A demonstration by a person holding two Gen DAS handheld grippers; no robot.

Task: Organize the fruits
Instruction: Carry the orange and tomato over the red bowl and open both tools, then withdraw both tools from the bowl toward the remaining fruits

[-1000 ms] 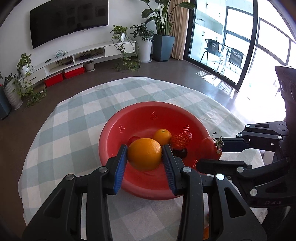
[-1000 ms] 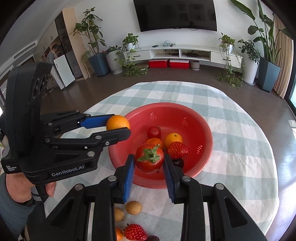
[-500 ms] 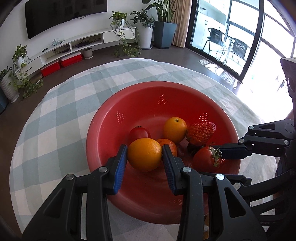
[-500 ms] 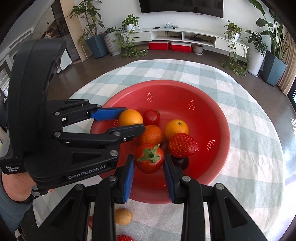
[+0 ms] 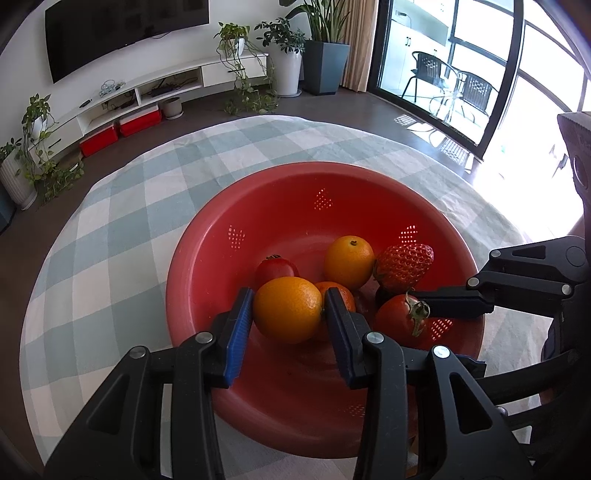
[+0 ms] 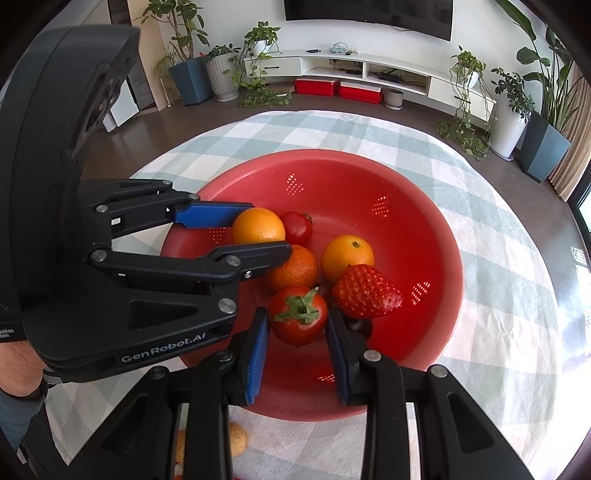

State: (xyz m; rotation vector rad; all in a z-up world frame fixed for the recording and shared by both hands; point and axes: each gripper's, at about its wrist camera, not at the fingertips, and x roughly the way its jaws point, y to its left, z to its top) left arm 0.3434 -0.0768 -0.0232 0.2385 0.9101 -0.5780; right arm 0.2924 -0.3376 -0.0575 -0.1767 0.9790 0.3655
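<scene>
A round orange fruit (image 5: pixel 287 309) is held between the opening jaws of the left hand-held gripper (image 5: pixel 286 319), low inside the red perforated plastic bowl (image 5: pixel 280 206) at the counter's middle. A red stemmed tomato (image 6: pixel 297 315) is gripped by the right hand-held gripper (image 6: pixel 297 334) in the same bowl.

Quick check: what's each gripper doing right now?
Left gripper: jaws opening, orange between them.
Right gripper: shut on the tomato.

A home living room: wall television (image 5: pixel 122 33), low media shelf (image 6: pixel 369 74), potted plants (image 5: pixel 284 55).
</scene>
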